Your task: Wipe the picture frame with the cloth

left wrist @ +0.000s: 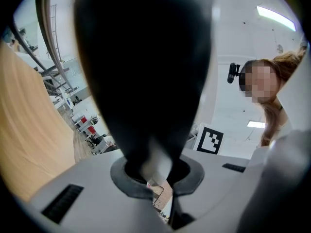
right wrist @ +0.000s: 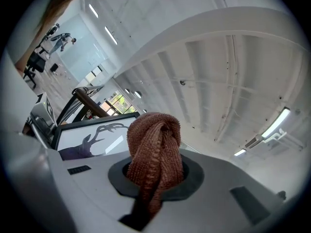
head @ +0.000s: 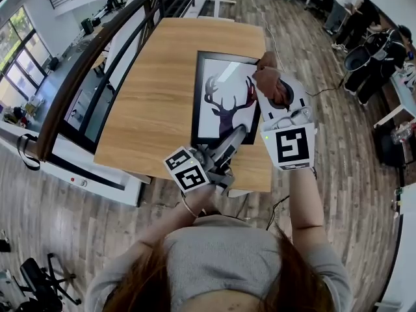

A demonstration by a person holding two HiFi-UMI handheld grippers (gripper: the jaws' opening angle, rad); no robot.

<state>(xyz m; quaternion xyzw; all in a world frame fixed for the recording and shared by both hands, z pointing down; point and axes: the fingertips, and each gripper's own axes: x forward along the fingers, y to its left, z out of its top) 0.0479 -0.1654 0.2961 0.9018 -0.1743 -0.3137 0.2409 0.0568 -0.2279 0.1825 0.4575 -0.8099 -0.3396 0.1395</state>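
I read the left tool as clenched on the near edge of the picture frame; in the left gripper view the black moulding fills the gap between the jaws, with a white sliver just beside it.

The right tool is clenched on the cloth; in the right gripper view the brown knitted cloth stands bunched between the jaws and rises past them.

The picture frame is black, holds a dark stag silhouette on white, and sits on the right half of the wooden table, long side running near to far; I cannot tell whether it lies flat or is tipped up.

The cloth is at the frame's far right corner, against the right-hand edge; the left tool is at the near edge, well apart from it.

Each tool carries its marker cube on the side nearest the person.
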